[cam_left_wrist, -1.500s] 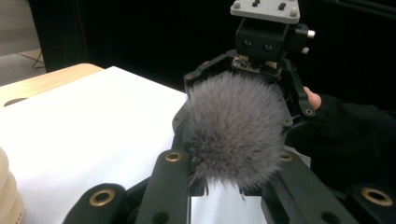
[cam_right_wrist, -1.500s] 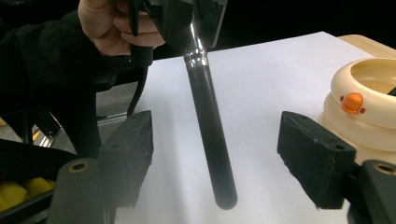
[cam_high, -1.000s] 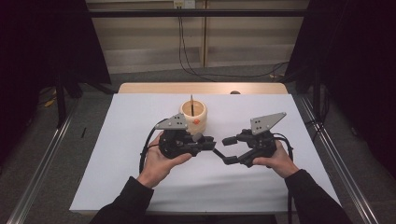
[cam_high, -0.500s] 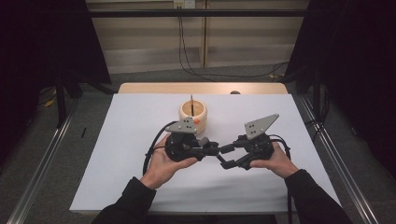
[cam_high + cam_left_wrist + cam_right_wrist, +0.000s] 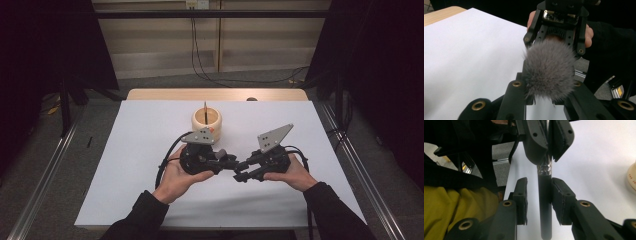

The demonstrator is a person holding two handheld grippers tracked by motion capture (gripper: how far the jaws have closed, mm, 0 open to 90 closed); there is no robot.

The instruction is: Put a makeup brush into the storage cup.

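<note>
Right gripper view looks along the right gripper (image 5: 539, 200), whose jaws have just been closing around the dark handle of a makeup brush (image 5: 544, 202); one pad touches the handle, the other stands a narrow gap off it, so the grip is not yet closed. Just beyond, the left gripper (image 5: 548, 138) is clamped tight on the brush above its silver band. In the left gripper view the brush's grey bristle head (image 5: 549, 68) swells out right over that gripper's own jaws, with the right gripper (image 5: 554, 37) and the hand behind it directly ahead.

From the high view, the two grippers meet tip to tip above the middle of the white table (image 5: 125, 150), a little toward its near edge, the left gripper (image 5: 227, 161) and right gripper (image 5: 242, 170) each cupped in a hand. A cream cup (image 5: 206, 121) with a stick standing in it sits just behind the left gripper, nearer the far edge. Bare white surface lies open on both sides out to the left and right edges, and in front toward the near edge.
</note>
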